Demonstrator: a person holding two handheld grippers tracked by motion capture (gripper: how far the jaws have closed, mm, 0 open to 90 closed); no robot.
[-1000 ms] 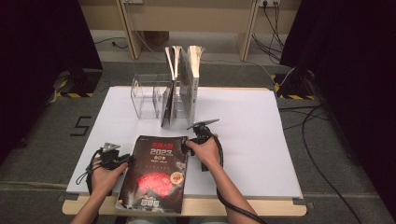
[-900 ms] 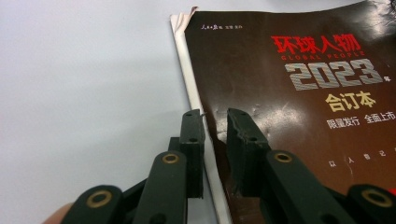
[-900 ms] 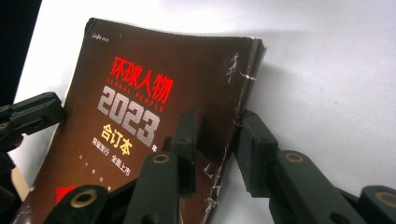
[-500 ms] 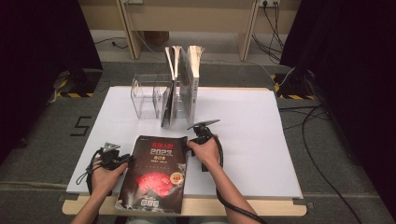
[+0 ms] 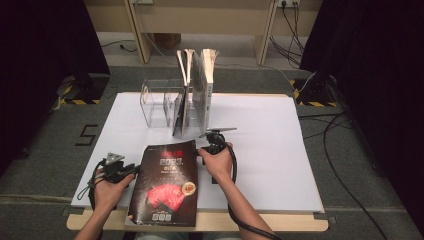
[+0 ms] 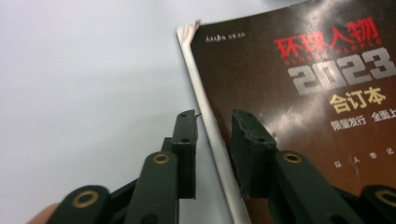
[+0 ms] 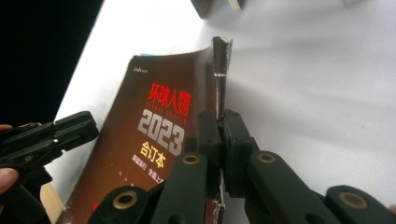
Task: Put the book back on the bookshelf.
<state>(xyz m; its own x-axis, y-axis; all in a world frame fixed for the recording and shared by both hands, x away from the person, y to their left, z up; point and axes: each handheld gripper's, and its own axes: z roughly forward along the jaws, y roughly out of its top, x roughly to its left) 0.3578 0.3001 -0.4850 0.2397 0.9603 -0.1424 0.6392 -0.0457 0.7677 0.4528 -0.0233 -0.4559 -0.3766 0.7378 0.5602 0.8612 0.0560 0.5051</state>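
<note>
The right gripper had just clamped the dark book's right edge, while the left gripper's jaws, just widening, loosely straddled its left edge.

In the high view, light falls from above onto the white table top, which is the brightest area, evenly lit at centre frame; the left and right edges of the frame sink into near-black. Soft short shadows lie beside the upright books. The glossy cover of the dark magazine shows faint sheen there and a pale glare streak at the upper right of the left gripper view. In both gripper views the black jaws at the bottom are soft, and the far background of the right gripper view is blurred, its upper left black.
</note>
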